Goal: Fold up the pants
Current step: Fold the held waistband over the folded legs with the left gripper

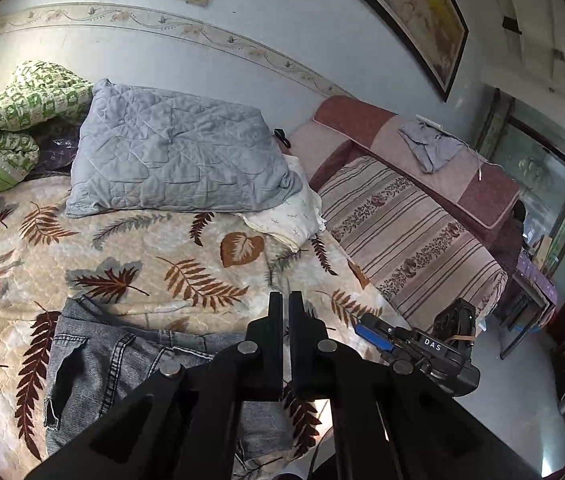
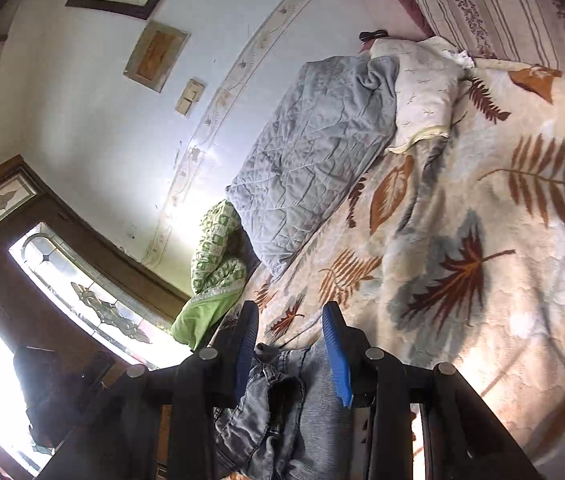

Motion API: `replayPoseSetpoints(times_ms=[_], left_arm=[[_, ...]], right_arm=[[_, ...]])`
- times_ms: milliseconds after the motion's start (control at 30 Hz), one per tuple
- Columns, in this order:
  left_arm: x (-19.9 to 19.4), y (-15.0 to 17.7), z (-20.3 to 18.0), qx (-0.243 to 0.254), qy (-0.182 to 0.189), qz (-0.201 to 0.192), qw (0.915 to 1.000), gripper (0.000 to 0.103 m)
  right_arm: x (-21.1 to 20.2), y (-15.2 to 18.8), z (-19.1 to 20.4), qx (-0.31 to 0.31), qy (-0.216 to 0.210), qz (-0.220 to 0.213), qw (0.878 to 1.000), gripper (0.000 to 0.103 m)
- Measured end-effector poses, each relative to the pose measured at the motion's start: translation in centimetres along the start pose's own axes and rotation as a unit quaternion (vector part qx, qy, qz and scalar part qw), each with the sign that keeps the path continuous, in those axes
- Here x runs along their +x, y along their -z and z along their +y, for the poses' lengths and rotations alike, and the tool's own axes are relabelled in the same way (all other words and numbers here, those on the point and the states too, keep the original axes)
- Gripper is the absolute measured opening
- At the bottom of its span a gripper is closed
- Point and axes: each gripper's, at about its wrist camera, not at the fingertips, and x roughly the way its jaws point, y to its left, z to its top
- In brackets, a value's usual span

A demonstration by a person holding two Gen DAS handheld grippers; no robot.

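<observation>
leaf-print bedspread (image 1: 130, 240) | grey jeans (image 1: 94, 364) lying on it | left gripper (image 1: 286, 308) pinched closed, holding nothing | right gripper (image 2: 291, 320) wide apart, denim bunched between fingers

Grey washed-denim pants (image 1: 122, 368), faded, with pale contrast stitching along the seams and a back pocket showing. Spread on the leaf-patterned bedspread (image 1: 130, 252) near its front edge, waistband end toward the left, cloth running rightward under the black tool arms. Mostly flat there, with shallow wrinkles and a belt loop visible near the upper edge. Left edge slightly curled, a small tab of fabric hanging off it. In the right wrist view, bunched and rumpled at the bedspread's edge (image 2: 282, 404), folds piled over one another, a dark opening between the layers, one smoother ribbed-looking panel lying alongside on the right.
</observation>
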Motion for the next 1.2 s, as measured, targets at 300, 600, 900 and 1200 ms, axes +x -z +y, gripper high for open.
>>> replayPoseSetpoints(times_ms=[300, 600, 900, 1200], left_arm=[[-0.6, 3.8, 12.3, -0.065, -0.215, 0.102, 0.9691, 0.007], [-4.8, 9.0, 23.9, -0.164, -0.288, 0.139, 0.9334, 0.030], [0.3, 11.5, 21.2, -0.097, -0.213, 0.206, 0.9502, 0.030], [1.3, 11.6, 19.6, -0.063, -0.211, 0.214, 0.9515, 0.026]], right_arm=[[6.6, 3.7, 0.8, 0.065, -0.055, 0.211, 0.974, 0.067], [15.3, 9.0, 0.6, 0.109, 0.005, 0.332, 0.937, 0.067], [17.7, 11.5, 3.0, 0.106, -0.026, 0.350, 0.930, 0.067], [20.0, 13.5, 6.3, 0.021, 0.007, 0.328, 0.944, 0.048]])
